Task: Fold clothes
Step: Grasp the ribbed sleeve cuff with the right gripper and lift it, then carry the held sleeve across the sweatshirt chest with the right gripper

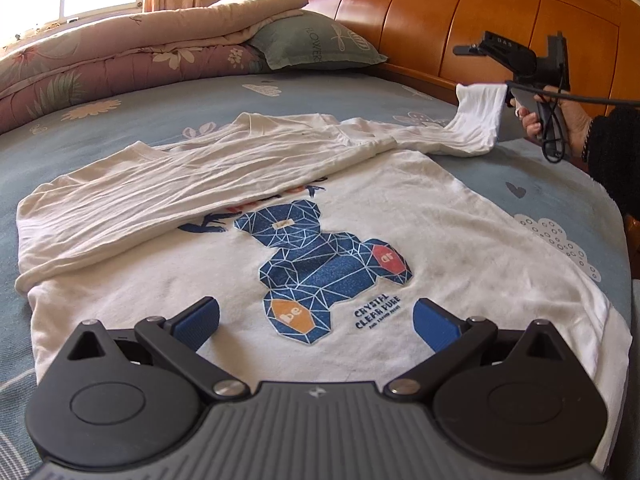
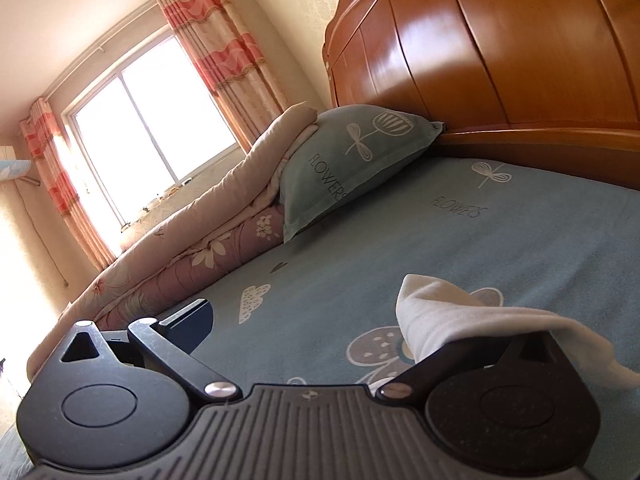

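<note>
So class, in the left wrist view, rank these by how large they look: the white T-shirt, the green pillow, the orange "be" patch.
1. white T-shirt
2. green pillow, though it lies farther off, so it may look smaller than it is
3. orange "be" patch

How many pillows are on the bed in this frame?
1. The green pillow leans against the wooden headboard, beside the folded quilt. Another could be hidden behind or under the quilt.
</note>
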`<state>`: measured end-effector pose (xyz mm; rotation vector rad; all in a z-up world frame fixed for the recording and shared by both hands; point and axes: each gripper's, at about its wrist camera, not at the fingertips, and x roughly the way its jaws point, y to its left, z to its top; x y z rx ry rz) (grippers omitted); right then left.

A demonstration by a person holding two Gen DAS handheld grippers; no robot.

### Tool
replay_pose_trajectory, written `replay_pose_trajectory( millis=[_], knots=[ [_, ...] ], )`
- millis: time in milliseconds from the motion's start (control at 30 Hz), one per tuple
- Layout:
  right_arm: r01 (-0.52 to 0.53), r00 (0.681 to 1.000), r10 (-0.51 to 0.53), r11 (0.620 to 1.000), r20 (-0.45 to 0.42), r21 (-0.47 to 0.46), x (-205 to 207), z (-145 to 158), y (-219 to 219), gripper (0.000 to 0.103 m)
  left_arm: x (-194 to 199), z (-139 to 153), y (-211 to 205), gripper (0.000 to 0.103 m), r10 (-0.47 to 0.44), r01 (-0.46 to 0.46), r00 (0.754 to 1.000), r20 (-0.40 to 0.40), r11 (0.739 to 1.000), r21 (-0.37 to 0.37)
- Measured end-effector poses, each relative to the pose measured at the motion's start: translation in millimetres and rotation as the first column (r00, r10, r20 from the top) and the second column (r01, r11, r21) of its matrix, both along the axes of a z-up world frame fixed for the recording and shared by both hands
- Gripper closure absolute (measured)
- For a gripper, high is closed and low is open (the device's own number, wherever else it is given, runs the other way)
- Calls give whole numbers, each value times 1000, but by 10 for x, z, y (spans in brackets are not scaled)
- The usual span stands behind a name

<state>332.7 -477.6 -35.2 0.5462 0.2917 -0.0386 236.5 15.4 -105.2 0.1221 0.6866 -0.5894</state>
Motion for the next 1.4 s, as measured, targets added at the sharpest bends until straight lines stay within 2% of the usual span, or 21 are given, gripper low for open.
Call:
replay_pose_trajectory(
  millis=[267, 567, 1000, 1400],
  knots=[
    [-88, 995, 86, 995, -43, -53, 298, 282, 560, 0, -62, 72, -33, 1, -80, 81, 997, -13, 994, 71],
    [-209, 976, 202, 973, -79, -95, 595, 500, 1241, 0, -112, 237, 39, 1, -112, 112, 994, -7, 992, 64],
    [-329, 944, 319, 932, -89, -151, 806, 804, 1947, 0, -92, 340, 267, 1, -73, 73, 997, -17, 997, 37],
    [-465, 885, 459, 866, -78, -184, 978, 997, 2613, 0, -36, 234, 394, 1, -29, 33, 998, -53, 997, 71]
  ],
)
